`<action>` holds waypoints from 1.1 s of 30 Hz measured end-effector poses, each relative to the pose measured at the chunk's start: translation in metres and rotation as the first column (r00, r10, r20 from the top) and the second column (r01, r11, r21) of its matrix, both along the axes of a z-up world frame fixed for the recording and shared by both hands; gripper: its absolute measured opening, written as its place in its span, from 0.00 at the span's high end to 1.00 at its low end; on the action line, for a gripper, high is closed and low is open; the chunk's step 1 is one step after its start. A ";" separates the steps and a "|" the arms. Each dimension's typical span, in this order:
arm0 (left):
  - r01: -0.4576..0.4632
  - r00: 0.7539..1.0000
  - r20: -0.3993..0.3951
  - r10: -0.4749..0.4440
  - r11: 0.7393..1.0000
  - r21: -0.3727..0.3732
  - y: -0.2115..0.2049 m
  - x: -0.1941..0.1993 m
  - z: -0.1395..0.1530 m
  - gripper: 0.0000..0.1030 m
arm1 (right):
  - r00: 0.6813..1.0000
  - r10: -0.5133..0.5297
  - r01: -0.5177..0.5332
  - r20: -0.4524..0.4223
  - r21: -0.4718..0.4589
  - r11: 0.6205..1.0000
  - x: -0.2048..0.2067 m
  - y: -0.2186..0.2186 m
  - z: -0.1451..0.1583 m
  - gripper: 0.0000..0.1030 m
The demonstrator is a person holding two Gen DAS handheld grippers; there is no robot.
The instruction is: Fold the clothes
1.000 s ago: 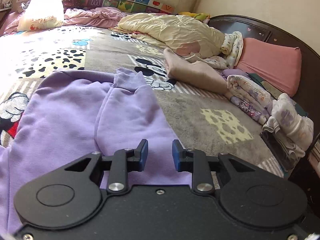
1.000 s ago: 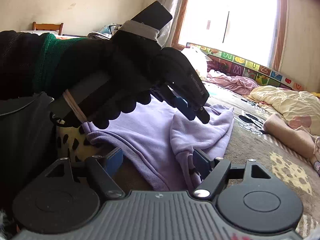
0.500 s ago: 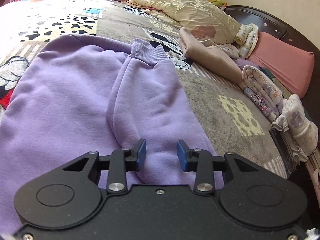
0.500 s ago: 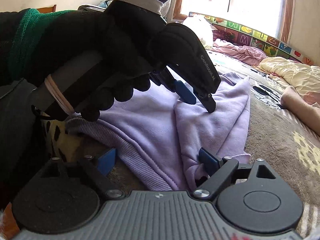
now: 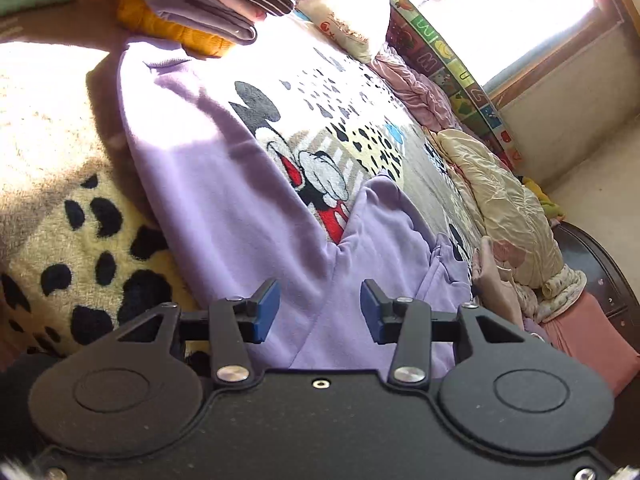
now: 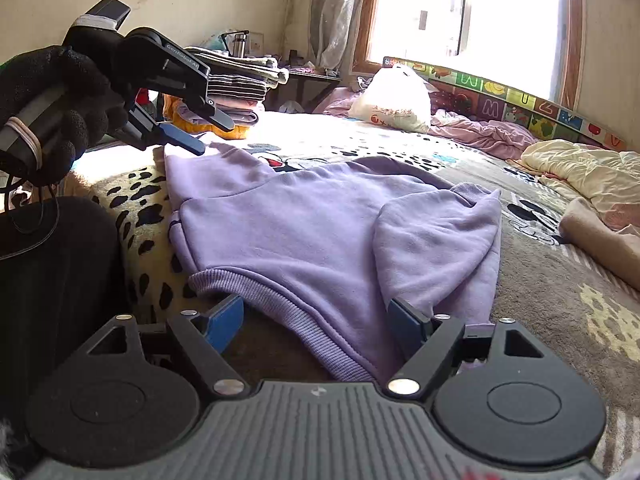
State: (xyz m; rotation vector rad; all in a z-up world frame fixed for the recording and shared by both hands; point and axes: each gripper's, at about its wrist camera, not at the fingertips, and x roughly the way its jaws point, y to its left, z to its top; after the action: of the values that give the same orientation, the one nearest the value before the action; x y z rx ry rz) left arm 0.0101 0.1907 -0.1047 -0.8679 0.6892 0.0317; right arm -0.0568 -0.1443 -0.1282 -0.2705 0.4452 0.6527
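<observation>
Right wrist view shows your lilac sweatshirt [image 6: 320, 232] flat on the bed [image 6: 560, 304] with one sleeve [image 6: 436, 248] folded in, the other [image 5: 192, 128] still outstretched, left gripper [image 5: 320, 308] opening empty, right gripper [image 6: 316, 320] closing around the hem, not clamped.

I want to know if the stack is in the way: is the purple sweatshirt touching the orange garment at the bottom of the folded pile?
Cannot tell. In the left wrist view the purple sweatshirt reaches the orange garment, but glare hides any contact.
</observation>
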 end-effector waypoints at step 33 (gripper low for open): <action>0.130 0.962 0.173 -0.212 0.911 0.391 -0.087 -0.007 0.006 0.86 | 0.991 -0.063 0.086 -0.117 0.206 0.975 0.011 -0.030 -0.003 0.24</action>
State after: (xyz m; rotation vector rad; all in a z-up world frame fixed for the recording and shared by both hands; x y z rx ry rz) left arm 0.0029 0.1040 -0.0989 -0.4291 0.5320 -0.0845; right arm -0.0463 -0.1743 -0.1308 -0.0166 0.4855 0.6375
